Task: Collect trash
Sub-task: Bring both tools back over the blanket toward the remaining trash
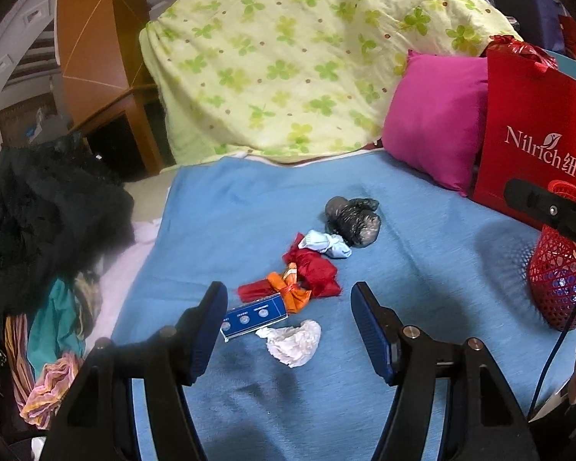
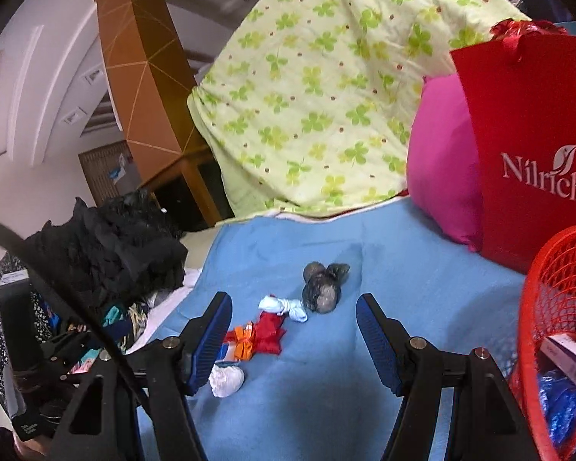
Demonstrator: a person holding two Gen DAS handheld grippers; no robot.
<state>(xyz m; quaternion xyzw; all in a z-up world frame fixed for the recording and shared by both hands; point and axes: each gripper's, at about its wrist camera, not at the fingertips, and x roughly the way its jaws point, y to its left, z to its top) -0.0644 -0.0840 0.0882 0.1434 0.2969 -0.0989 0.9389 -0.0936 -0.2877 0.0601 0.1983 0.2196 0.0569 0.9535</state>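
Left gripper (image 1: 289, 309) fingers apart, empty, over white tissue wad (image 1: 293, 342) on blue blanket (image 1: 422, 269); right gripper (image 2: 293, 320) fingers apart, empty; red basket (image 2: 556, 292) at right.

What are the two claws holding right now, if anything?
Nothing. The left claw and the right claw both stand open and empty above the blue blanket; the trash pile lies untouched on it.

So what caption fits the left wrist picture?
Open left gripper above crumpled white tissue and scraps on a blue blanket.
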